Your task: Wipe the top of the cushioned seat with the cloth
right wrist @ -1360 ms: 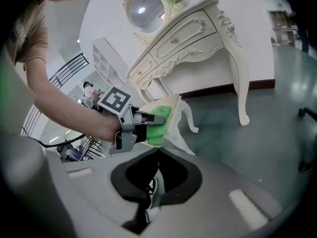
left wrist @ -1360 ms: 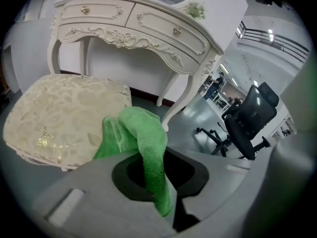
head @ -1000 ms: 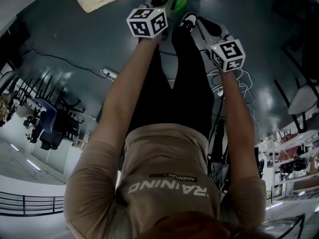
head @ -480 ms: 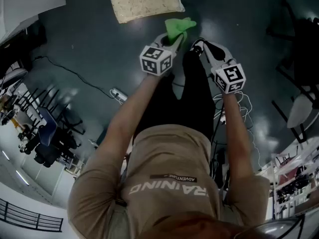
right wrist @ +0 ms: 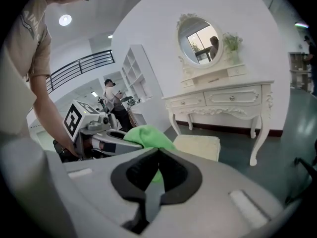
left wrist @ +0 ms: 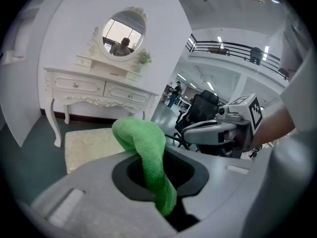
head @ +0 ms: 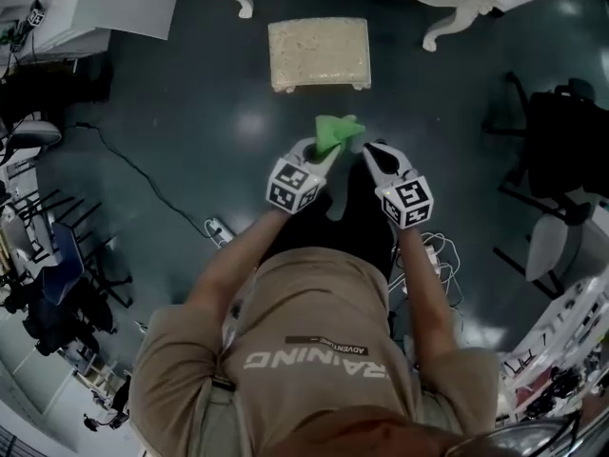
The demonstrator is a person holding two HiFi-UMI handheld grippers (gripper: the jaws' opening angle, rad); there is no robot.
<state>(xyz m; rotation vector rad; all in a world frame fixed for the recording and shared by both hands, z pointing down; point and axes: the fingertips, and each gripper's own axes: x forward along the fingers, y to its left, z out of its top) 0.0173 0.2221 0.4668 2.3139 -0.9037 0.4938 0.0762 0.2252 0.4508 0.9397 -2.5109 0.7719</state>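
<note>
The left gripper (head: pixel 326 152) pinches a soft green cloth (head: pixel 335 131) between its tongs. In the left gripper view the fabric runs up out of the jaw throat and flops over in a loose fold (left wrist: pixel 146 148), so most of the cloth hangs free ahead of the tips, ready to be laid flat. The right gripper (head: pixel 373 152), just beside it at mid-frame, has its tongs pressed together on nothing. The green in its own view is the same cloth (right wrist: pixel 148 135), lying beyond the jaws and not between them. It looks parked there, out of the way while the left one carries.

The low cream cushioned seat with a rectangular top (head: pixel 319 52) stands on the dark floor in the upper centre of the head view, well apart from the cloth. No wiping has begun. Behind it, along the top edge, are the curved legs of a white ornate dressing table (head: pixel 447 12).

A second ago only a corner of the seat showed, at the upper left edge, and the cloth was cut by the top edge. Now the whole seat and the table legs are in view and both grippers sit lower, nearer the middle. The grip on the cloth is unchanged.
</note>
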